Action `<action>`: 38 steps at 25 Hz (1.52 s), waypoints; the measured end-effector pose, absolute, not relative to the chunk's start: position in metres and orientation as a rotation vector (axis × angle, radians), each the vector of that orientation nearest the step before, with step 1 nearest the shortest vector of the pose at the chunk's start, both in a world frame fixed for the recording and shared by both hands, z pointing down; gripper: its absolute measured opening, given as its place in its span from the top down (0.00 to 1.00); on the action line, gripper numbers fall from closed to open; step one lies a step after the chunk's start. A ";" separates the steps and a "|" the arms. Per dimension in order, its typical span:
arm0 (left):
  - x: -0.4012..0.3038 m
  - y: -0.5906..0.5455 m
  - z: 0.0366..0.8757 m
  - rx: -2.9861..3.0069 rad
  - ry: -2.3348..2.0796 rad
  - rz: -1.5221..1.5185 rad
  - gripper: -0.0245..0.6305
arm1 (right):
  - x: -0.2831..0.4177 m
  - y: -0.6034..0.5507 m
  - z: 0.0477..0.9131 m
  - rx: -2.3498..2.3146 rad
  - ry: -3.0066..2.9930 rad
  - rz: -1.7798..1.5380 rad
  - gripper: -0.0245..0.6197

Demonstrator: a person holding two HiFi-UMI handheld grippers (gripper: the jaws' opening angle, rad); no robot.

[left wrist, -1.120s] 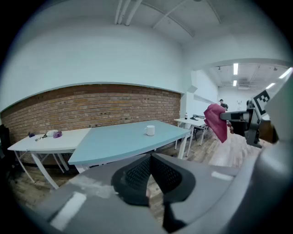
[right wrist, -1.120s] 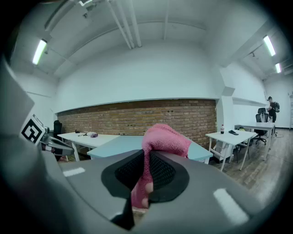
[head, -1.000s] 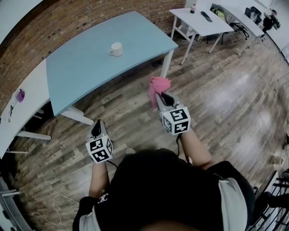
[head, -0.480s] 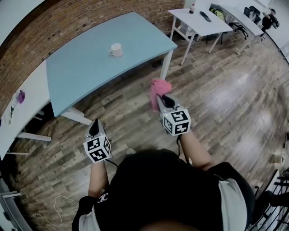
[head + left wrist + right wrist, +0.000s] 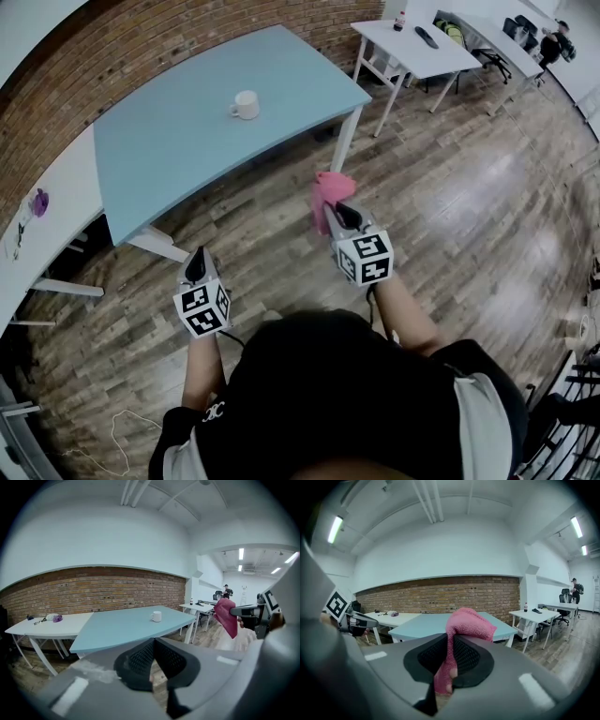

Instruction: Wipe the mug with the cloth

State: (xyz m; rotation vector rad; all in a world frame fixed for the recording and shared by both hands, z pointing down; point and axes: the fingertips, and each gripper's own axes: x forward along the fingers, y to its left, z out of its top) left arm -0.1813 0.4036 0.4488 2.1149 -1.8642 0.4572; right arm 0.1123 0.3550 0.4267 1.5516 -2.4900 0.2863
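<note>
A white mug [image 5: 246,104] stands on the light blue table [image 5: 178,141], far ahead of both grippers; the left gripper view shows the mug [image 5: 156,616] on the table's right part. My right gripper [image 5: 339,212] is shut on a pink cloth [image 5: 329,192], which hangs bunched over its jaws above the wooden floor. In the right gripper view the cloth [image 5: 461,630] is pinched between the pads. My left gripper [image 5: 198,265] is shut with nothing in it, held over the floor short of the table's near edge.
White tables stand to the left [image 5: 37,234] and at the back right [image 5: 422,42], the latter with a bottle and a dark object on it. A brick wall [image 5: 141,47] runs behind the blue table. Office chairs and a person are at the far right.
The right gripper with the cloth has sunk slightly. The left gripper has shifted a little. The mug has not moved.
</note>
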 end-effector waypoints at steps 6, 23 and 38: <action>-0.210 0.392 0.453 2.119 -1.855 0.432 0.96 | 0.087 0.347 0.426 1.555 -2.466 0.283 0.90; -0.272 0.359 0.474 2.163 -1.769 0.416 0.96 | 0.066 0.337 0.444 1.705 -2.325 0.335 0.90; -0.247 0.242 0.480 2.159 -1.765 0.464 0.96 | 0.081 0.197 0.441 1.680 -2.382 0.318 0.90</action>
